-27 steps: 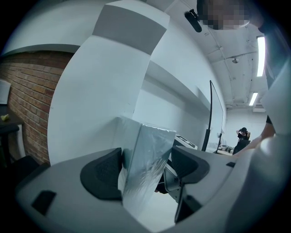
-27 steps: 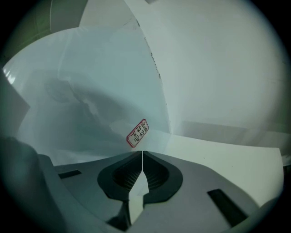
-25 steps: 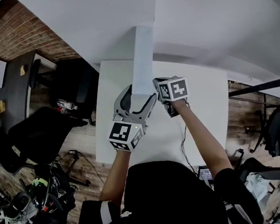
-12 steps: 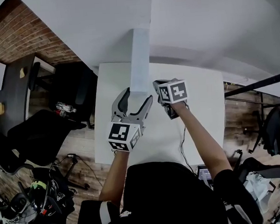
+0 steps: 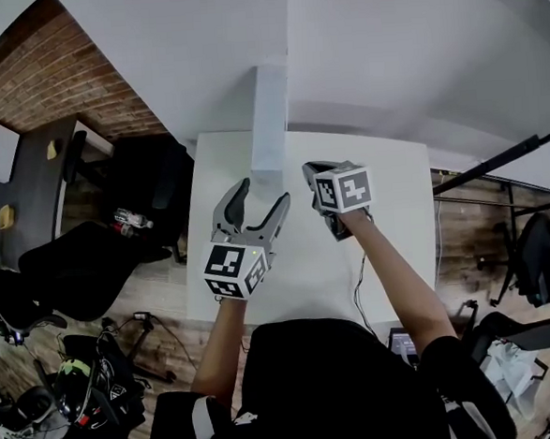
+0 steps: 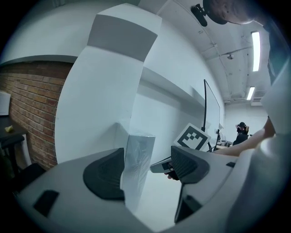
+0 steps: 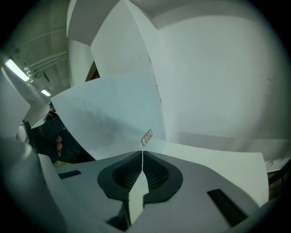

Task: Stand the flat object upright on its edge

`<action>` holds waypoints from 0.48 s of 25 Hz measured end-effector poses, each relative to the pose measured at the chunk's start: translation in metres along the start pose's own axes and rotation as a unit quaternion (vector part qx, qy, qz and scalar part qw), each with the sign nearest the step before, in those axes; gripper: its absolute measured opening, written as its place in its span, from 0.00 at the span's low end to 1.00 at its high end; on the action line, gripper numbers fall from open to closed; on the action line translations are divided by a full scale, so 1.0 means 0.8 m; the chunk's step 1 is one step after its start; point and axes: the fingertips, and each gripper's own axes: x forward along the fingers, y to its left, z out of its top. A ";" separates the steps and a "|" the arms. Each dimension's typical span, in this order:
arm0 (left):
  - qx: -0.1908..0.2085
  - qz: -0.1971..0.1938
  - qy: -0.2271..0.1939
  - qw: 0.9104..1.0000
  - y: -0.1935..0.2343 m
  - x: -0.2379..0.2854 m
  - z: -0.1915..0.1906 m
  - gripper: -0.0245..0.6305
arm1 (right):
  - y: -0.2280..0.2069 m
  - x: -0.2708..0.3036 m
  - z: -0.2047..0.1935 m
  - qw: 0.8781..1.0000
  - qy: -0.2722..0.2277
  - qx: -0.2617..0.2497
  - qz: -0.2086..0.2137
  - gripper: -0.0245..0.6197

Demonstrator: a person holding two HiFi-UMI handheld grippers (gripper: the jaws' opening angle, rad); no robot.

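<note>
Both have drawn back, the left hand-held gripper [image 5: 260, 194] spread and the right hand-held gripper [image 7: 142, 154] pressed together empty, so the pale grey flat slab [image 5: 269, 120] stands unaided.

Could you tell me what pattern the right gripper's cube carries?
Black-and-white square markers on the cube, clearest in the head view.

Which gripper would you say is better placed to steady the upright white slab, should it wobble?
Left. The left gripper is open with the white slab standing between its jaws. The right gripper is shut, empty and off to one side.
</note>
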 end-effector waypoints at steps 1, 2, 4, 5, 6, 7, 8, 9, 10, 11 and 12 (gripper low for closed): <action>0.004 -0.002 -0.002 1.000 -0.003 -0.004 0.003 0.55 | 0.003 -0.007 0.001 1.000 -0.006 -0.003 -0.001 0.10; 0.007 -0.003 -0.004 1.000 -0.005 -0.007 0.006 0.55 | 0.007 -0.013 0.003 1.000 -0.011 -0.005 -0.001 0.10; 0.011 -0.008 -0.007 1.000 -0.012 -0.013 0.013 0.55 | 0.015 -0.027 0.008 1.000 -0.021 -0.011 0.003 0.10; 0.013 -0.010 -0.008 1.000 -0.016 -0.014 0.016 0.55 | 0.019 -0.034 0.010 1.000 -0.027 -0.015 0.006 0.10; 0.016 -0.013 -0.010 1.000 -0.020 -0.016 0.019 0.54 | 0.023 -0.042 0.013 0.999 -0.033 -0.020 0.009 0.10; 0.019 -0.015 -0.014 1.000 -0.026 -0.017 0.023 0.53 | 0.027 -0.049 0.017 0.999 -0.039 -0.025 0.012 0.10; 0.022 -0.017 -0.018 0.999 -0.031 -0.018 0.027 0.52 | 0.031 -0.057 0.020 0.998 -0.047 -0.031 0.017 0.10; 0.025 -0.018 -0.023 0.999 -0.037 -0.019 0.030 0.50 | 0.035 -0.066 0.024 0.997 -0.057 -0.038 0.022 0.10; 0.029 -0.019 -0.027 0.999 -0.043 -0.020 0.034 0.48 | 0.040 -0.075 0.029 0.996 -0.067 -0.046 0.028 0.10; 0.032 -0.021 -0.030 0.999 -0.049 -0.021 0.036 0.46 | 0.044 -0.084 0.032 0.995 -0.077 -0.053 0.033 0.10; 0.033 -0.023 -0.033 0.999 -0.054 -0.022 0.039 0.45 | 0.048 -0.093 0.035 0.994 -0.086 -0.059 0.036 0.10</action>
